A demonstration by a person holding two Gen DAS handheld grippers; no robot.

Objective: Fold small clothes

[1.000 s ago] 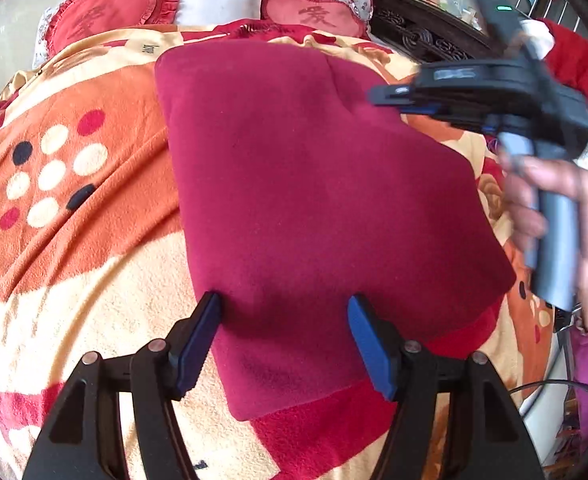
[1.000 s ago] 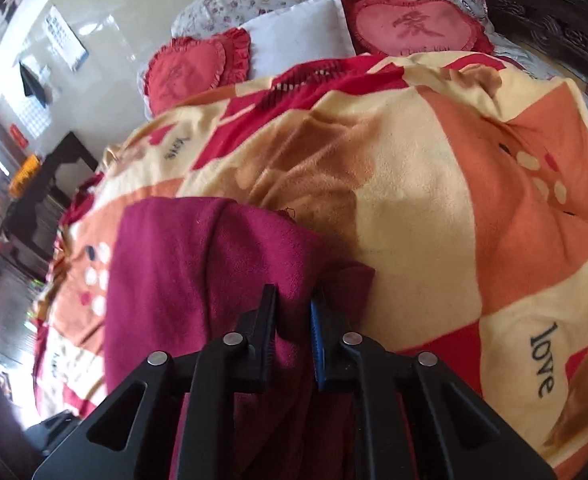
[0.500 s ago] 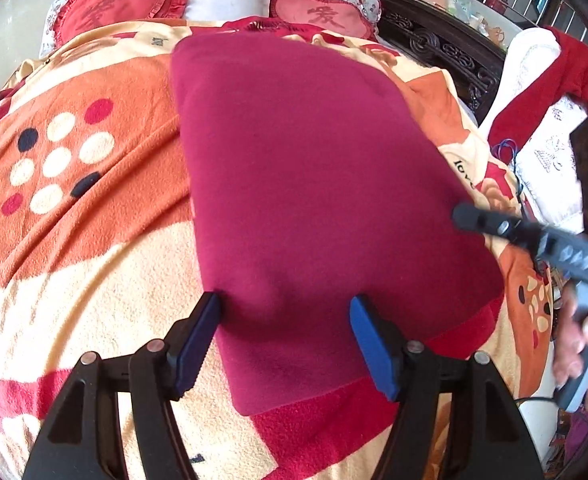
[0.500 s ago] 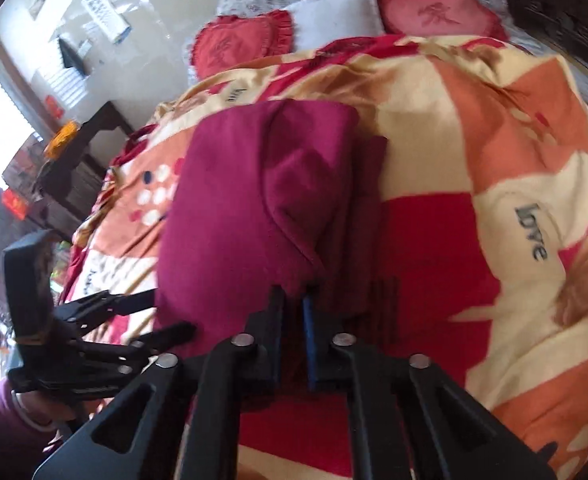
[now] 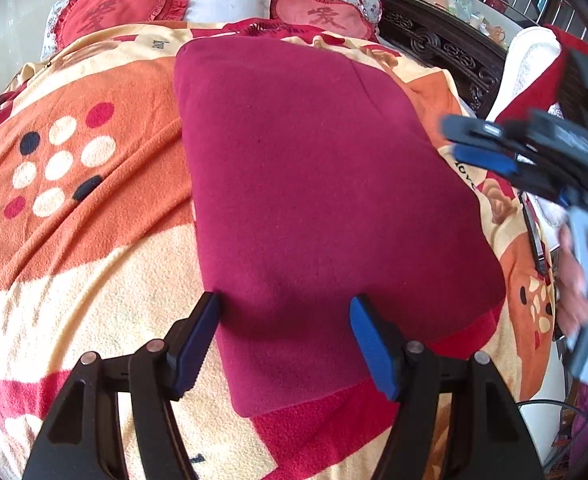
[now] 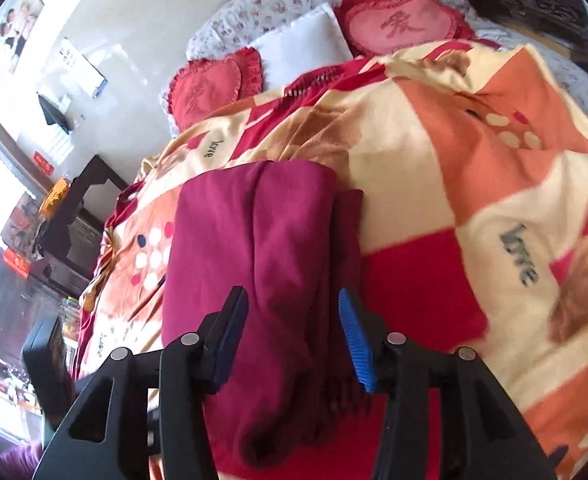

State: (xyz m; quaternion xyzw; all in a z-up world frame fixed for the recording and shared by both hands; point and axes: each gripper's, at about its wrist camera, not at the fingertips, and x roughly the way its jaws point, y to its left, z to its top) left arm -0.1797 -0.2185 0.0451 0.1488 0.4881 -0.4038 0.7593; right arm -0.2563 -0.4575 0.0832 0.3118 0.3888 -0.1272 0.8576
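Left gripper (image 5: 283, 332) angled down over folded maroon garment (image 5: 318, 200), jaws wide, gripping nothing. Right gripper (image 6: 294, 332) tilted down, jaws opening, garment edge between unpressed.

Matt fleecy maroon garment (image 5: 326, 208) on plush blanket (image 5: 93, 248)

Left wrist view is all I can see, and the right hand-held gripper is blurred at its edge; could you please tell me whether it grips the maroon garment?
Observer: No. The right hand-held gripper has its jaws opening; the maroon garment shows between them, but the pads do not press on it.
Operator: Thank you. Does the folded side by that gripper lie flush?
Observer: Not quite. A darker lower layer sticks out beside the top fold, on the side toward the red patch of the blanket.
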